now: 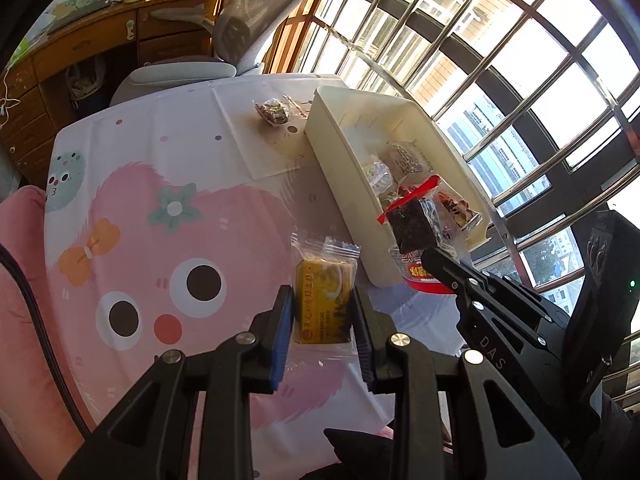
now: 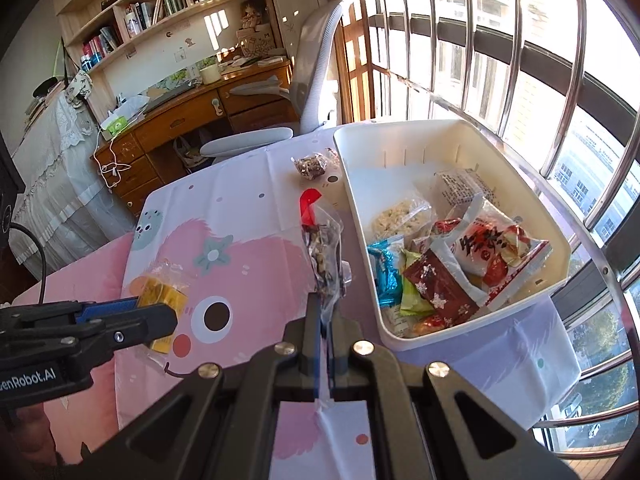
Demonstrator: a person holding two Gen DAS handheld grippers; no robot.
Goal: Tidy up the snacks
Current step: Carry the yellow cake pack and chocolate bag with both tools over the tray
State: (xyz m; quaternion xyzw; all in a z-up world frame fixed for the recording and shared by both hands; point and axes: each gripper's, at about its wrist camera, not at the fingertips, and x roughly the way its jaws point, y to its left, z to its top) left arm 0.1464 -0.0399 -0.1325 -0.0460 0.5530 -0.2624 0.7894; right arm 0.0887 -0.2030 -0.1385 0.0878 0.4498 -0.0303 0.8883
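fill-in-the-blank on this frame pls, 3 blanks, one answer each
1. The left gripper is shut on a ___ wrapped snack.
2. The right gripper pinches a clear packet with a ___ top edge.
3. One dark snack lies on the tablecloth beside the cream ___.

Missing words: yellow; red; bin

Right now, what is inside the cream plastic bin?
The cream plastic bin holds a heap of wrapped snacks: a red-and-white bag, a dark red packet and a blue wrapper. Whatever lies beneath them is covered.
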